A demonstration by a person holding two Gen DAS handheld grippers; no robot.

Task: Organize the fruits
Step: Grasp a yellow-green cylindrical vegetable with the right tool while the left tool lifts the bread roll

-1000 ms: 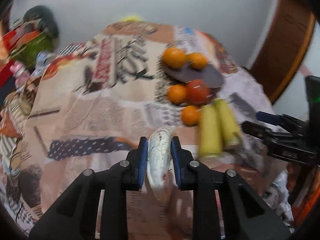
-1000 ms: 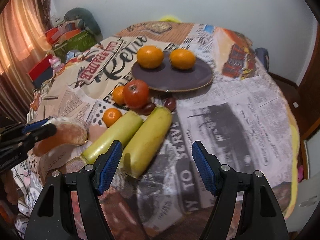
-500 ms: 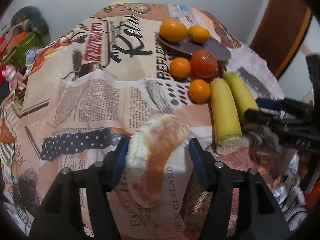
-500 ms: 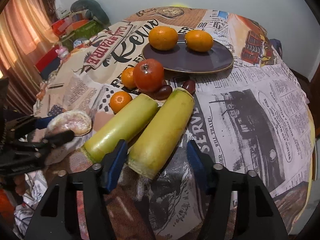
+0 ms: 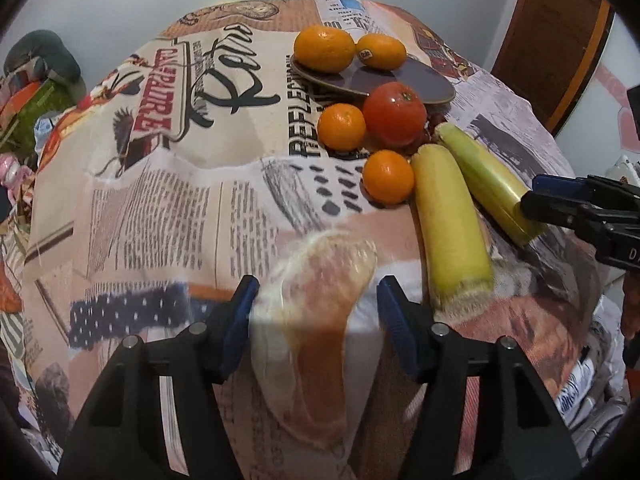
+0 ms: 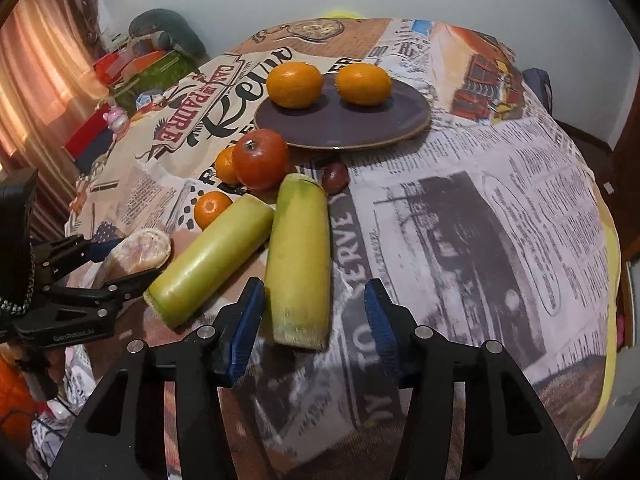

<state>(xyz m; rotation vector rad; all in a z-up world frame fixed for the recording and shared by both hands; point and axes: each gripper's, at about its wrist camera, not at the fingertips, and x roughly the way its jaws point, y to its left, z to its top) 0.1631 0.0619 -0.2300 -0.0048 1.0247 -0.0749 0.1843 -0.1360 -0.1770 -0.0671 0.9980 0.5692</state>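
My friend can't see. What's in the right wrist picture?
The right gripper straddles the near end of a corn cob, jaws just closing. A second cob lies beside it, and two oranges sit on a plate behind.

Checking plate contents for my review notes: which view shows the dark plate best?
The right wrist view: the plate shows nearly whole, with two oranges on it and much of its face bare. In the left wrist view the plate is seen edge-on; the oranges and the tomato in front hide much of it.
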